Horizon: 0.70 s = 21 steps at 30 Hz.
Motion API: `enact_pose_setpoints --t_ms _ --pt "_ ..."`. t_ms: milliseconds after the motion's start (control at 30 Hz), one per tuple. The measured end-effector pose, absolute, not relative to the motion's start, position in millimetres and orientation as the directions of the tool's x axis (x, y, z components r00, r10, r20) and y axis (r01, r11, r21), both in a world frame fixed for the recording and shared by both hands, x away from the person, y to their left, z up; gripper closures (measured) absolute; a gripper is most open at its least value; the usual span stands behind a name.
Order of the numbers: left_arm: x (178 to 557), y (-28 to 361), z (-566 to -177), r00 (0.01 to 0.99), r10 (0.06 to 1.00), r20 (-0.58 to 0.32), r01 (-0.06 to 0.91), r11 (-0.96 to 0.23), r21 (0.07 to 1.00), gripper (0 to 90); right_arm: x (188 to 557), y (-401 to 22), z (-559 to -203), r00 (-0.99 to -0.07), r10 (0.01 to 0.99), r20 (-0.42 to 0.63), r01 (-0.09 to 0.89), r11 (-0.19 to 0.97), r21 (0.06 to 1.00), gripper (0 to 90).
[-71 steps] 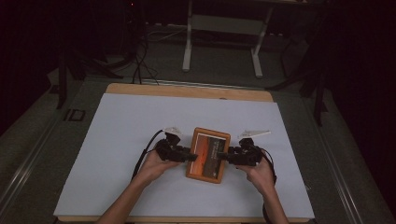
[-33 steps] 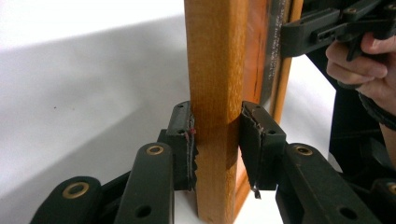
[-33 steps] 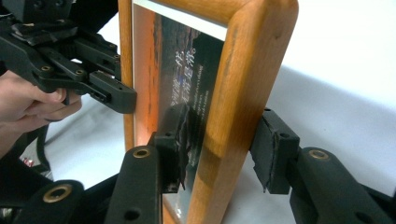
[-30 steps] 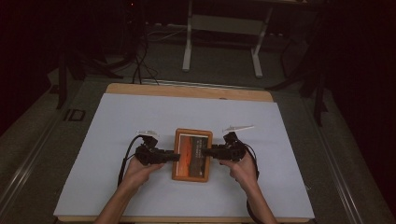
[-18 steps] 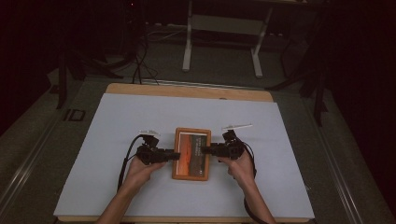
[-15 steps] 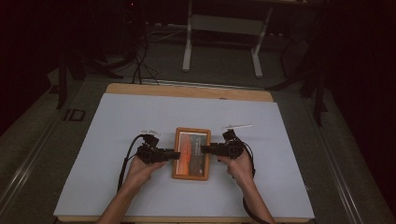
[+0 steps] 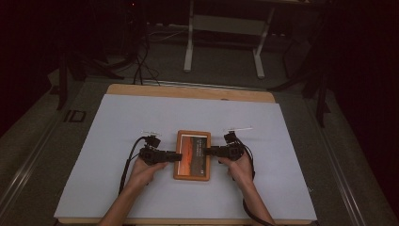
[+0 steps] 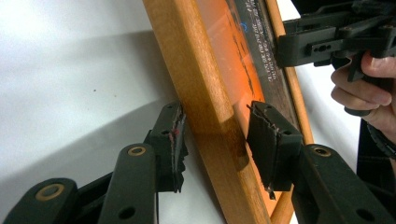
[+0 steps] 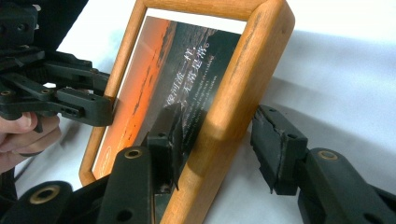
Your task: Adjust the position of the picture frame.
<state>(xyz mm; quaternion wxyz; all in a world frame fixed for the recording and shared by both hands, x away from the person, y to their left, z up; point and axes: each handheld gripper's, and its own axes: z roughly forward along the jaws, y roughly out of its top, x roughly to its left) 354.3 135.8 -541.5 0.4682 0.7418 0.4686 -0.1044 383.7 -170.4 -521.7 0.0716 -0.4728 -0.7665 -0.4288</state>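
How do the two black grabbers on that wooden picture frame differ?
The left gripper straddles the wooden picture frame at its left edge; the right gripper straddles its right edge, a little farther up the table. The left gripper's jaws point right, the right gripper's point left. Shared: both have just been opening, each with a gap between a pad and the wood, and the frame lies flat on the white table.

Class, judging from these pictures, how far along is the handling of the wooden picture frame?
Done: the orange-brown wooden picture frame lies flat on the white table sheet. In hand: the left hand-held gripper and right hand-held gripper, jaws just opening, straddle its side rails. Left: drawing both away.
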Motion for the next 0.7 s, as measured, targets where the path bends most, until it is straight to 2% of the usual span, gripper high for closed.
enact_pose_setpoints --t_ms 100,167,267,400,600,633,700 --pt "353 134 -541 0.554 0.611 -0.566 0.776 -0.133 0.617 54.5 384 -170 -522 -0.549 0.661 0.511 0.782 0.191 0.593 52.9" --pt "353 134 -541 0.553 0.620 -0.556 0.775 -0.139 0.616 47.3 383 -171 -522 -0.555 0.661 0.505 0.778 0.196 0.597 51.9" --pt "353 135 -542 0.545 0.628 -0.555 0.779 -0.135 0.613 43.7 379 -172 -521 -0.562 0.676 0.477 0.765 0.205 0.611 48.3" --pt "352 138 -541 0.545 0.643 -0.538 0.770 -0.131 0.624 42.5 376 -181 -514 -0.562 0.685 0.464 0.748 0.183 0.638 44.1" --pt "347 141 -536 0.544 0.666 -0.510 0.748 -0.109 0.655 42.4 373 -187 -507 -0.574 0.705 0.417 0.720 0.192 0.667 43.4" --pt "342 142 -531 0.554 0.699 -0.451 0.704 -0.105 0.702 42.4 370 -188 -505 -0.598 0.722 0.348 0.687 0.238 0.686 42.6" --pt "341 141 -529 0.558 0.709 -0.431 0.691 -0.108 0.715 42.4 369 -187 -505 -0.603 0.724 0.335 0.680 0.248 0.690 42.3"
